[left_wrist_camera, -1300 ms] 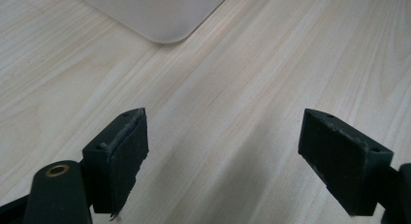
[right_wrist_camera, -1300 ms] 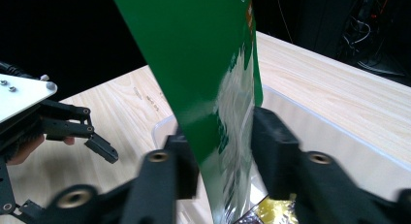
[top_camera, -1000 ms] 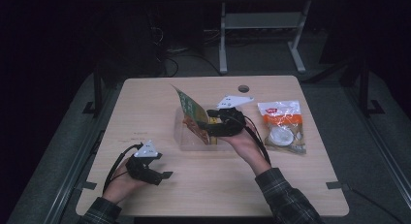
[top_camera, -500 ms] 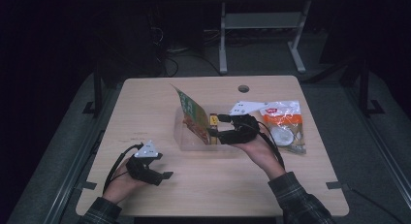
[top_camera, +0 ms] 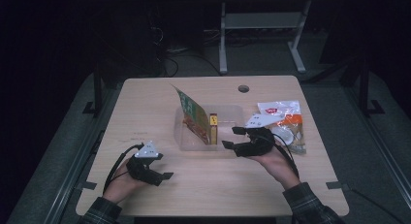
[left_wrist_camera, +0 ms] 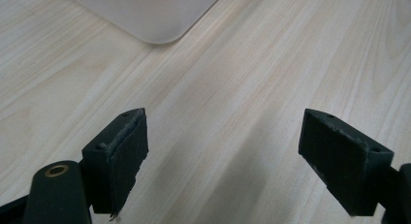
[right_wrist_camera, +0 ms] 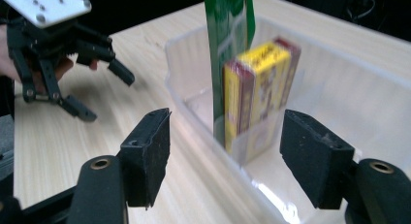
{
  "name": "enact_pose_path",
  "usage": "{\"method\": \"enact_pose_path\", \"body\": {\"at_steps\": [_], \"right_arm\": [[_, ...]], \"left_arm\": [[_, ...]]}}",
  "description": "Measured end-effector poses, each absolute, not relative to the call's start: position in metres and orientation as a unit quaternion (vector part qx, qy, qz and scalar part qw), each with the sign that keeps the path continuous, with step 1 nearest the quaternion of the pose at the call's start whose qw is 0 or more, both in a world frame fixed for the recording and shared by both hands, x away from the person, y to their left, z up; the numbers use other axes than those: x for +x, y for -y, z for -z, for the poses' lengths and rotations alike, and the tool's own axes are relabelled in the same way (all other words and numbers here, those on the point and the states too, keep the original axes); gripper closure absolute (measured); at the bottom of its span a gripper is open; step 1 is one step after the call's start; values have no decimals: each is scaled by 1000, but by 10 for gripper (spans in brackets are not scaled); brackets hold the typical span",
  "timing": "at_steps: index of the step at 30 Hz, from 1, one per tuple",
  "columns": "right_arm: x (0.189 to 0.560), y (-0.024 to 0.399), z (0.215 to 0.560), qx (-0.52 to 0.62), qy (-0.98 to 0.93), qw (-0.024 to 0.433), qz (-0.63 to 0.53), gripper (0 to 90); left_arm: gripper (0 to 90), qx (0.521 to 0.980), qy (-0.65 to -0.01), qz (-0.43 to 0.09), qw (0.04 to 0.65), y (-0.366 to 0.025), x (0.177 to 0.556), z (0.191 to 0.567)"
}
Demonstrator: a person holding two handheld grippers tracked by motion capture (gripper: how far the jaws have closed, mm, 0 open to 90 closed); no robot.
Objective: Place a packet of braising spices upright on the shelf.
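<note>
High view: a clear plastic tub (top_camera: 228, 136) is sitting at the centre of the frame on the tabletop (top_camera: 145, 107). Inside it, a green packet (top_camera: 191, 115) is standing tilted along the left wall, and a yellow box (top_camera: 213, 128) is standing upright just beside it. The right gripper (top_camera: 233, 136) is hovering just right of the tub, its fingers released and having just been opening, with nothing between them. A bag of snacks (top_camera: 286, 118) is lying at the right. The left gripper (top_camera: 162, 168) is resting at lower left, fingers spread over bare wood.
</note>
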State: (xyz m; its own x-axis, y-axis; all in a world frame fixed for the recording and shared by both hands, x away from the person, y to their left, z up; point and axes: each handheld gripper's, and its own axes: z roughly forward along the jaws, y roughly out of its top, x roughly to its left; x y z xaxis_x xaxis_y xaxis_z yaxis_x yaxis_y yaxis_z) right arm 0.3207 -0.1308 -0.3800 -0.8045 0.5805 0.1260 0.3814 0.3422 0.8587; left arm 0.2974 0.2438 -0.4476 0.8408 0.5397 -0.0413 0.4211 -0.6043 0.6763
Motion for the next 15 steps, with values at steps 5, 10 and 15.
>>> {"method": "enact_pose_path", "body": {"at_steps": [5, 10, 15], "right_arm": [[313, 140, 392, 301, -819, 98, -478, 337], [306, 150, 403, 313, -828, 103, -453, 337], [301, 164, 413, 322, -836, 114, -429, 336]], "left_arm": [[174, 891, -271, -83, 355, -243, 297, 449], [174, 892, -269, -85, 353, -244, 297, 449], [174, 892, -267, -86, 353, -243, 296, 448]]}}
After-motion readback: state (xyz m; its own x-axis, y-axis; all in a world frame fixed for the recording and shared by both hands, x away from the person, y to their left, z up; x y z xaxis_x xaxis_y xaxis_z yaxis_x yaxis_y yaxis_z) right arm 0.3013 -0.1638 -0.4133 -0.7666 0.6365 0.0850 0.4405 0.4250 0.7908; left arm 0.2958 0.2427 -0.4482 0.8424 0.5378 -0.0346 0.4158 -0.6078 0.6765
